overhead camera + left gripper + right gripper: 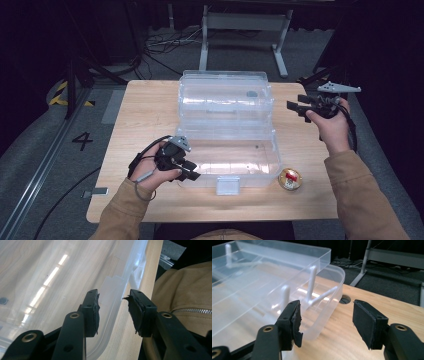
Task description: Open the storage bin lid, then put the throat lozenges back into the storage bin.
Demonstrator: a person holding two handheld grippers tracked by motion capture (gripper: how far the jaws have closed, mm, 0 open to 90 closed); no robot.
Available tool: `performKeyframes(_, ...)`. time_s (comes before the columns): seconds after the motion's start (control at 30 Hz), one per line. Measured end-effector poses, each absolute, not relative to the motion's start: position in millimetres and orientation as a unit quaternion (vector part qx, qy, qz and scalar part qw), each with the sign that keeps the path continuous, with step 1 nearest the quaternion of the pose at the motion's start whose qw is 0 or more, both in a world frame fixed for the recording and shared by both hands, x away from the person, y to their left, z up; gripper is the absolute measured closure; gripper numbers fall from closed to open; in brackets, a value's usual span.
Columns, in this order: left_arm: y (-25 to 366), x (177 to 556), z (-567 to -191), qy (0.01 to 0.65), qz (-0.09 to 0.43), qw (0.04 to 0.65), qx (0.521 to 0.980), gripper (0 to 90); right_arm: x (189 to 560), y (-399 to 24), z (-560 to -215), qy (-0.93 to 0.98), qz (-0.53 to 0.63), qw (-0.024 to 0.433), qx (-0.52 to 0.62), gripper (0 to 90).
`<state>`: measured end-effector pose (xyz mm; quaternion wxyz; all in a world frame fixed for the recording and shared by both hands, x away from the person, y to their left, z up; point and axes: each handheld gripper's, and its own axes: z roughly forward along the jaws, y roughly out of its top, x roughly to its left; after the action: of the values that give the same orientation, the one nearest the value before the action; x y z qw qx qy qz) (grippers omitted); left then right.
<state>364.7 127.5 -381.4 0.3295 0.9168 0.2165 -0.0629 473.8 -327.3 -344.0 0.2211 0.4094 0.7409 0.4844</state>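
Observation:
A clear plastic box (235, 160) lies open on the wooden table (145, 115), its lid (225, 95) swung back behind the base. My left gripper (192, 172) sits at the base's front left corner. In the left gripper view its jaws (113, 300) stand apart on either side of the front rim (110, 322), near the latch tab (111, 286), and the pads do not press on it. My right gripper (295, 106) hovers to the right of the lid; it (325, 312) is open, with nothing between the pads and the lid's corner (329, 302) just ahead.
A small round gold and red object (290, 179) rests on the table by the box's front right corner. A cable hole (344, 299) is cut in the tabletop near the lid. Beyond the table stand a metal desk frame (245, 30) and floor cables (160, 45).

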Motion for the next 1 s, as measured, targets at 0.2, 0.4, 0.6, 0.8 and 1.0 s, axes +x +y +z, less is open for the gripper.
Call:
performKeyframes(0.2,136.9,358.9,-369.8,0.214,-0.056,0.349,0.911,59.2,446.8,-335.2,-352.1,0.756,0.475,0.220,0.393,38.9)
performKeyframes(0.4,157.2,356.8,-359.1,0.227,-0.046,0.365,0.902,57.9,424.7,-336.6,-362.5,0.781,0.455,0.200,0.378,36.1)
performKeyframes(0.6,176.8,356.7,-353.1,0.254,-0.029,0.376,0.891,57.5,409.6,-338.7,-366.9,0.783,0.458,0.191,0.376,34.8)
performKeyframes(0.8,195.0,358.9,-349.7,0.290,-0.013,0.381,0.877,57.2,400.8,-343.8,-370.2,0.784,0.455,0.178,0.383,34.6)
performKeyframes(1.0,204.9,362.6,-350.5,0.326,0.003,0.380,0.866,56.3,397.1,-345.7,-374.5,0.792,0.440,0.165,0.389,34.3)
